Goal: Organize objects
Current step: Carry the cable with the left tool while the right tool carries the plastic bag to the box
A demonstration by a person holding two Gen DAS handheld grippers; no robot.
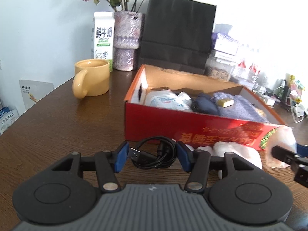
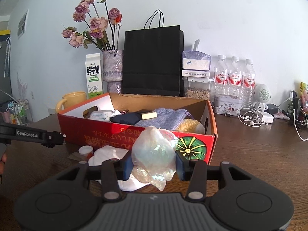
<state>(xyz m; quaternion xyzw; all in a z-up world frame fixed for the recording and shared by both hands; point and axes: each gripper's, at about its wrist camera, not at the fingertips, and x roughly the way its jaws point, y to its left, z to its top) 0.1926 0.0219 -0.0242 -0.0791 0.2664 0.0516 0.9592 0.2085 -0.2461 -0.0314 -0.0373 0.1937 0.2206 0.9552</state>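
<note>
A red cardboard box (image 1: 192,132) (image 2: 107,132) stands on the brown table, holding a wipes pack (image 1: 165,99), dark cloth and a purple knit pouch (image 2: 163,117). My left gripper (image 1: 152,155) is shut on a coiled black USB cable (image 1: 154,154) just in front of the box. My right gripper (image 2: 154,165) is shut on a shiny iridescent plastic bag (image 2: 154,154), held in front of the box's near wall; it also shows in the left wrist view (image 1: 279,146). White tissue (image 2: 109,154) lies on the table beneath.
A yellow mug (image 1: 92,77), milk carton (image 1: 103,36), flower vase (image 1: 127,38) and black paper bag (image 1: 177,30) stand behind the box. Water bottles (image 2: 234,77), a tin, earphones (image 2: 248,115) and chargers lie at right. A white cap (image 2: 85,150) sits by the tissue.
</note>
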